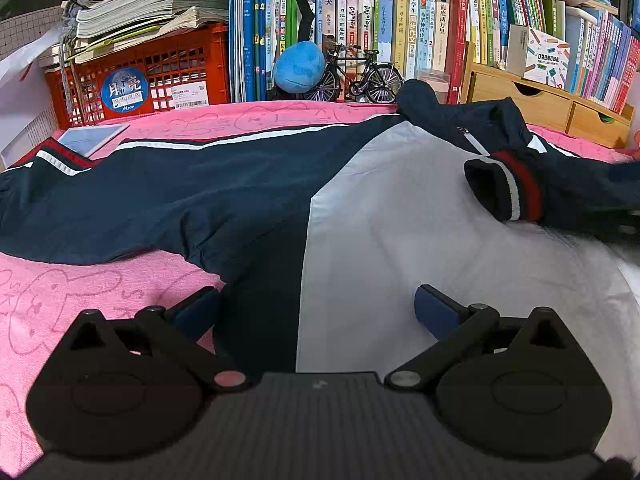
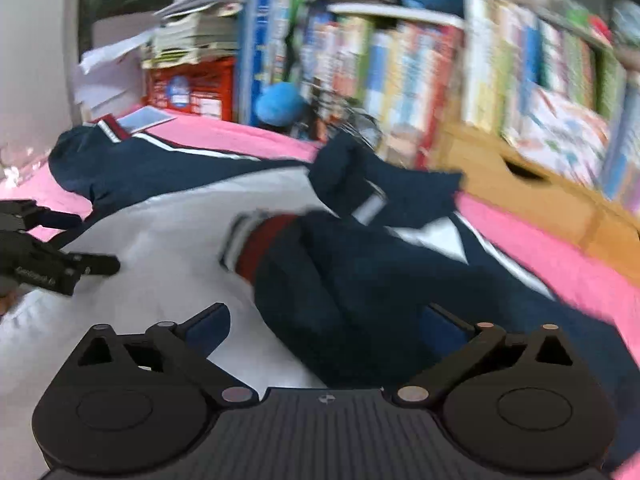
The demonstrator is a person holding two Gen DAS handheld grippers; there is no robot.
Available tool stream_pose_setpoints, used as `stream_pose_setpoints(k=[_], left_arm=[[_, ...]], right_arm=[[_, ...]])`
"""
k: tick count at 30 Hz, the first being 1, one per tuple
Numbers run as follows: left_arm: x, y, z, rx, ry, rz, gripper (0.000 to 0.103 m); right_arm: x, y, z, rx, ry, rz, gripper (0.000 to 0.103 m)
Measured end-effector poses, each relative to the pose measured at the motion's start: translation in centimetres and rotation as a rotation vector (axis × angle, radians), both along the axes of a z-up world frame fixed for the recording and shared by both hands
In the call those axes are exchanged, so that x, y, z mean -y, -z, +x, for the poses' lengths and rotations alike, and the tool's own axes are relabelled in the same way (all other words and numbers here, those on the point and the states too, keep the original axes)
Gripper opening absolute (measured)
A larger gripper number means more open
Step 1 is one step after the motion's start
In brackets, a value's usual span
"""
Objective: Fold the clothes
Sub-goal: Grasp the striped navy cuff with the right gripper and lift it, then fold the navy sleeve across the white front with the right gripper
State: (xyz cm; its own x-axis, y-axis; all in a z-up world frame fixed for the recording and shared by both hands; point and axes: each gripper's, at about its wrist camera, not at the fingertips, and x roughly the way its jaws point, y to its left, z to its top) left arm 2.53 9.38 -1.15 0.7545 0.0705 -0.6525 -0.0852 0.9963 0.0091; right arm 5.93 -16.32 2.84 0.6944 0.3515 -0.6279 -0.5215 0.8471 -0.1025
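Note:
A navy and white jacket (image 1: 380, 208) lies spread on a pink towel (image 1: 80, 292). Its right sleeve, with a red and white striped cuff (image 1: 516, 188), is folded in over the white body. Its left sleeve (image 1: 100, 184) stretches out to the left. My left gripper (image 1: 316, 308) is open and empty, low over the jacket's lower body. My right gripper (image 2: 328, 328) is open and empty above the folded sleeve (image 2: 320, 264); that view is blurred. The jacket (image 2: 160, 232) and the left gripper (image 2: 92, 266) also show in the right wrist view.
A bookshelf full of books (image 1: 400, 28) runs along the back. A red crate (image 1: 140, 76) under stacked papers stands at back left, a blue plush (image 1: 298, 66) and toy bicycle (image 1: 360, 76) in the middle, wooden drawers (image 1: 540, 100) at right. A tablet (image 1: 94, 138) lies on the towel.

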Motion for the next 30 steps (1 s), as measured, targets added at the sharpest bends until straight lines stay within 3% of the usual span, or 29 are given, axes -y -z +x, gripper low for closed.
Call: stream_pose_setpoints(k=[2, 3, 4, 6, 9, 14, 19, 22, 24, 26, 28, 30], left_arm=[[0.0, 0.0, 0.0, 0.000, 0.000, 0.000, 0.103], [0.0, 0.0, 0.0, 0.000, 0.000, -0.001, 0.103], [0.0, 0.0, 0.0, 0.001, 0.000, -0.001, 0.103], [0.0, 0.0, 0.0, 0.001, 0.001, -0.001, 0.103], [0.0, 0.0, 0.0, 0.001, 0.001, -0.002, 0.103], [0.0, 0.0, 0.0, 0.001, 0.001, -0.002, 0.103], [0.0, 0.0, 0.0, 0.002, 0.001, -0.003, 0.103], [0.0, 0.0, -0.1, 0.002, 0.001, -0.004, 0.103], [0.0, 0.0, -0.1, 0.002, 0.001, -0.004, 0.103], [0.1, 0.0, -0.1, 0.002, 0.001, -0.004, 0.103], [0.0, 0.0, -0.1, 0.002, 0.001, -0.004, 0.103], [0.0, 0.0, -0.1, 0.002, 0.001, -0.005, 0.103]], right_arm=[[-2.8, 1.1, 1.5, 0.021, -0.007, -0.053, 0.101], [-4.1, 1.8, 2.4, -0.002, -0.005, -0.078, 0.077], [-5.3, 2.3, 3.9, -0.066, 0.001, -0.085, 0.039], [-6.3, 2.1, 5.3, -0.117, 0.045, -0.026, 0.032], [-8.4, 0.3, 6.6, -0.098, 0.038, 0.048, 0.026], [-13.6, -0.8, 8.4, -0.106, -0.049, 0.080, 0.026], [-17.3, 2.1, 9.5, -0.165, -0.110, 0.014, 0.029], [-17.5, 2.8, 8.9, -0.137, -0.129, -0.004, 0.032], [-17.0, 2.4, 9.1, -0.167, -0.124, 0.018, 0.034], [-16.3, 1.9, 9.1, -0.196, -0.116, 0.045, 0.052], [-15.2, 1.2, 8.8, -0.207, -0.107, 0.090, 0.083], [-13.8, 0.3, 8.2, -0.205, -0.097, 0.149, 0.093]])
